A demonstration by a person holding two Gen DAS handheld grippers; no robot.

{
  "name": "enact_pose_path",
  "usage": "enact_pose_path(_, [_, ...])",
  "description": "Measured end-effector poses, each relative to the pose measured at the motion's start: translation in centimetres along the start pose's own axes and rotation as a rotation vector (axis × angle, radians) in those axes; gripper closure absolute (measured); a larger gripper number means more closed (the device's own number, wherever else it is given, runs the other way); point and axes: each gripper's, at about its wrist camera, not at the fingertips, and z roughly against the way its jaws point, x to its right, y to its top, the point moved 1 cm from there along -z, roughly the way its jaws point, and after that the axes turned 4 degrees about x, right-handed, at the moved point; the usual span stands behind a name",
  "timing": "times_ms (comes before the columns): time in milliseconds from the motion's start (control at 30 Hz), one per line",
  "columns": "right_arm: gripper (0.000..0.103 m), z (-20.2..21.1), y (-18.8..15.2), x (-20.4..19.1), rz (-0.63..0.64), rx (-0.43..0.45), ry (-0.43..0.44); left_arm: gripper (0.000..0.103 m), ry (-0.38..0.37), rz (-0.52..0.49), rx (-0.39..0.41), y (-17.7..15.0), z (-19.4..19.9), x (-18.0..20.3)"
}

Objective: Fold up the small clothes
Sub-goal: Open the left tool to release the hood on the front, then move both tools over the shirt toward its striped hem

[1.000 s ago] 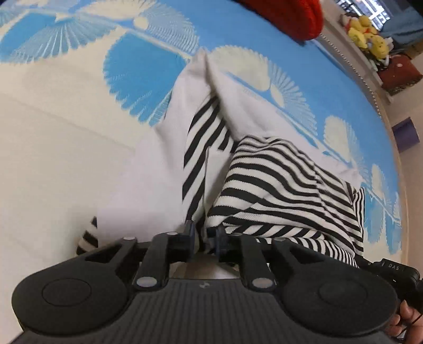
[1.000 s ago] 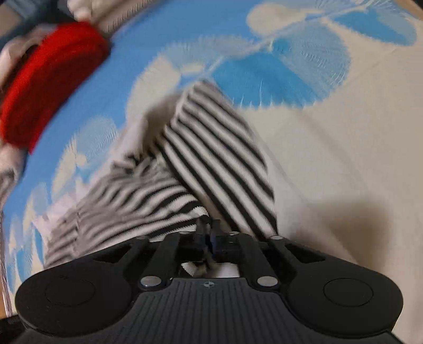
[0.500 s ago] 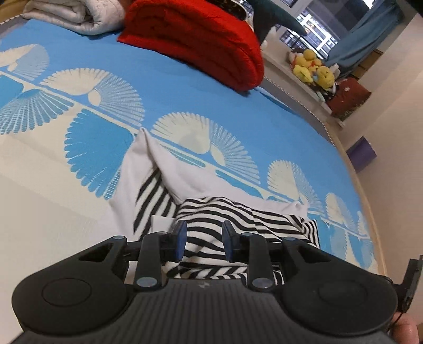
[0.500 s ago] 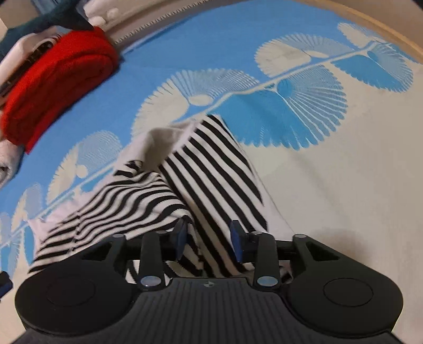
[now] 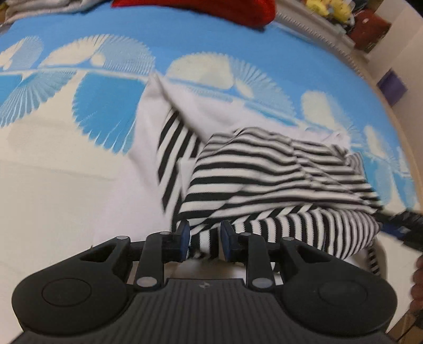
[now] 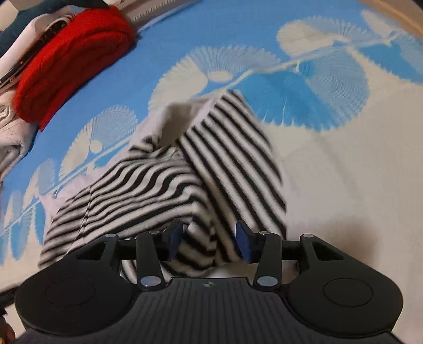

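Note:
A small black-and-white striped garment [image 5: 277, 172] with a white inside lies rumpled and partly folded over on a blue and cream bedspread [image 5: 66, 198]. In the left wrist view my left gripper [image 5: 205, 238] stands over the garment's near hem. A fold of striped cloth sits between its blue pads, which stand apart and do not pinch it. In the right wrist view the same garment [image 6: 148, 190] has a striped flap running up to the right. My right gripper [image 6: 208, 238] hangs over the near corner, its jaws opening, with loose striped cloth in the wide gap.
A folded red knit [image 6: 71, 60] and pale folded clothes [image 6: 10, 127] lie at the far side of the bed. Yellow plush toys [image 5: 325, 8] and a purple box [image 5: 391, 84] stand beyond the bed's right edge. Cream bedspread [image 6: 357, 185] stretches to the right of the garment.
A second ago both grippers were shut on the striped hem. Both have let go. The right jaws have gone on widening, and the garment now lies slack on the bed.

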Motion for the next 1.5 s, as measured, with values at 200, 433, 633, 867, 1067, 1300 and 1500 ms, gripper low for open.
enact_pose_path(200, [0.057, 2.4, 0.6, -1.6, 0.090, 0.142, 0.082, 0.075, -0.109, 0.007, 0.112, 0.6, 2.0, 0.3])
enact_pose_path(433, [0.057, -0.7, 0.0, -1.1, 0.081, 0.002, 0.018, 0.075, -0.048, -0.015, 0.080, 0.7, 1.4, 0.7])
enact_pose_path(633, [0.057, -2.5, -1.2, 0.0, 0.053, -0.086, -0.035, 0.075, 0.038, -0.024, -0.002, 0.1, -0.3, -0.5])
enact_pose_path(867, [0.057, -2.3, -1.3, -0.4, 0.073, -0.074, -0.040, 0.075, 0.010, -0.027, 0.024, 0.1, 0.3, 0.0])
enact_pose_path(1067, [0.057, -0.5, -0.4, -1.0, 0.082, 0.018, -0.020, 0.074, -0.042, 0.015, 0.092, 0.8, 1.5, -0.2])
enact_pose_path(1300, [0.057, 2.6, 0.3, -2.7, 0.170, 0.197, 0.053, 0.074, -0.086, 0.034, 0.161, 1.4, 2.5, 0.1])
enact_pose_path(1500, [0.059, 0.6, -0.1, -2.0, 0.155, 0.094, 0.019, 0.075, -0.120, 0.043, 0.192, 1.5, 3.0, 0.2])
